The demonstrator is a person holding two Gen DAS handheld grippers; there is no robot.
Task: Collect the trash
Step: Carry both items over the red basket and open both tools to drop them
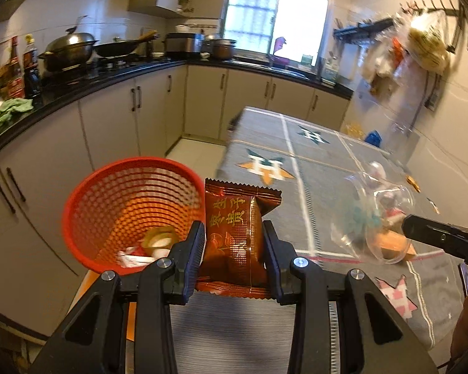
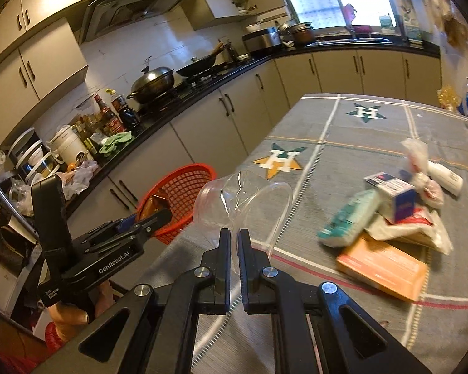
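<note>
The left hand-held gripper [image 1: 234, 246] is clenched on a brown snack wrapper [image 1: 237, 233], held upright at lower centre of the frame — just right of the red mesh wastebasket [image 1: 78, 218], which already holds scraps. The right hand-held gripper [image 2: 234, 240] pinches the rim of a crumpled clear plastic cup [image 2: 234, 199] above the bench [image 2: 343, 143]; more packaging [image 2: 387, 215] lies heaped at right.

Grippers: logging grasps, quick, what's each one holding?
Left gripper: closed on the brown snack packet.
Right gripper: closed on the clear plastic cup.
</note>
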